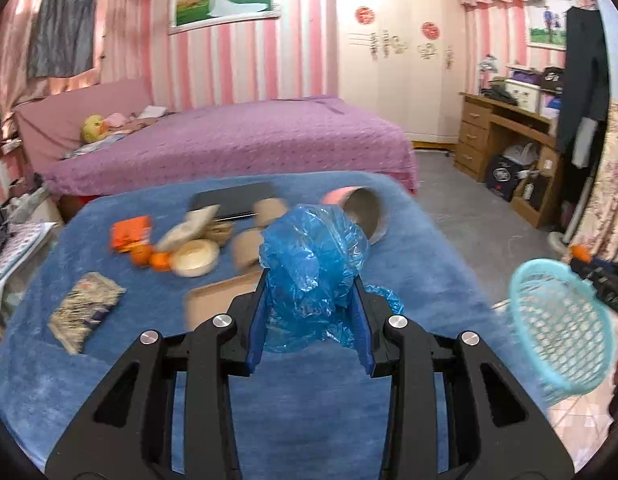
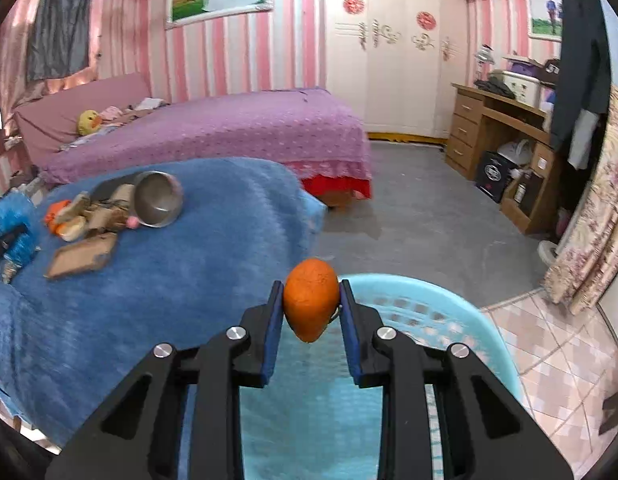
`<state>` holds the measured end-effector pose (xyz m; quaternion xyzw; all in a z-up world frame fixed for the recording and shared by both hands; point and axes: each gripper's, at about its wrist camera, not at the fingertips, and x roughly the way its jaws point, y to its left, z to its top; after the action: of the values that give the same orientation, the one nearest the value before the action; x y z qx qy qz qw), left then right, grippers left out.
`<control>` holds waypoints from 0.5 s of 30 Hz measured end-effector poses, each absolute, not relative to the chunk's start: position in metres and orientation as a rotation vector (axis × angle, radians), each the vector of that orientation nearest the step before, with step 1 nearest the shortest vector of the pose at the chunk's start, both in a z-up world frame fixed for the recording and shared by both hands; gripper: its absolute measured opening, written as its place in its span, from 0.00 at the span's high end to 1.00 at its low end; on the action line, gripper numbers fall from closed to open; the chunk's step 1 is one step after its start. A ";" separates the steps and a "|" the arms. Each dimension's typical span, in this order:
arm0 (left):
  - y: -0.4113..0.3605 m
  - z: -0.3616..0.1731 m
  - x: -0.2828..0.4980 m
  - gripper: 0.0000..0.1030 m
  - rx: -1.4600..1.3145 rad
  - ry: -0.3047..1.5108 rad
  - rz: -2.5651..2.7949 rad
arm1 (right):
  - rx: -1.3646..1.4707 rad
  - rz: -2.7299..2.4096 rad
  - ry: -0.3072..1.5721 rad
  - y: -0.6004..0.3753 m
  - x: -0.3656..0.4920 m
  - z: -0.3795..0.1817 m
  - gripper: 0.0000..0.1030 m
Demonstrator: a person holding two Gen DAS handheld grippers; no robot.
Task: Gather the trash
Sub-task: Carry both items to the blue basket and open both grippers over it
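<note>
My left gripper (image 1: 311, 284) is shut on a crumpled blue plastic bag (image 1: 313, 256) and holds it above the blue-covered table (image 1: 409, 264). My right gripper (image 2: 311, 288) is shut on an orange peel (image 2: 311, 300) and holds it over the light blue mesh basket (image 2: 413, 312). The basket (image 1: 561, 328) also shows in the left wrist view, off the table's right edge, with the right gripper and its orange piece (image 1: 581, 254) above it. The blue bag (image 2: 15, 224) shows at the far left of the right wrist view.
On the table lie an orange packet (image 1: 131, 232), two oranges (image 1: 151, 258), a foil snack pack (image 1: 87, 310), a flat cardboard tray (image 1: 217, 300), paper cups (image 1: 195, 258), a dark laptop (image 1: 233, 198) and a tipped metal bowl (image 2: 159, 200). A purple bed (image 1: 237, 144) stands behind; a wooden desk (image 1: 505, 140) is at the right.
</note>
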<state>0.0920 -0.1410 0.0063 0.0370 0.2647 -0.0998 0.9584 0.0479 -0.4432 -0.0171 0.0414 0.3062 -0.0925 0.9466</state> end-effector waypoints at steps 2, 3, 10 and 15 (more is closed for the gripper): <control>-0.171 0.004 0.088 0.66 0.086 0.529 -0.247 | 0.101 -0.212 0.628 -0.463 0.040 -0.021 0.73; -0.180 0.002 0.086 0.66 0.092 0.528 -0.260 | 0.112 -0.219 0.629 -0.472 0.036 -0.022 0.73; -0.265 -0.020 0.075 0.66 0.123 0.567 -0.356 | 0.112 -0.263 0.659 -0.516 0.020 -0.038 0.73; -0.311 -0.036 0.069 0.66 0.139 0.610 -0.434 | 0.147 -0.294 0.676 -0.542 0.012 -0.049 0.73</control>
<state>0.0692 -0.3109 -0.0358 0.0680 0.2977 -0.2119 0.9284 0.0122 -0.5415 -0.0490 0.0720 0.3301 -0.1433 0.9302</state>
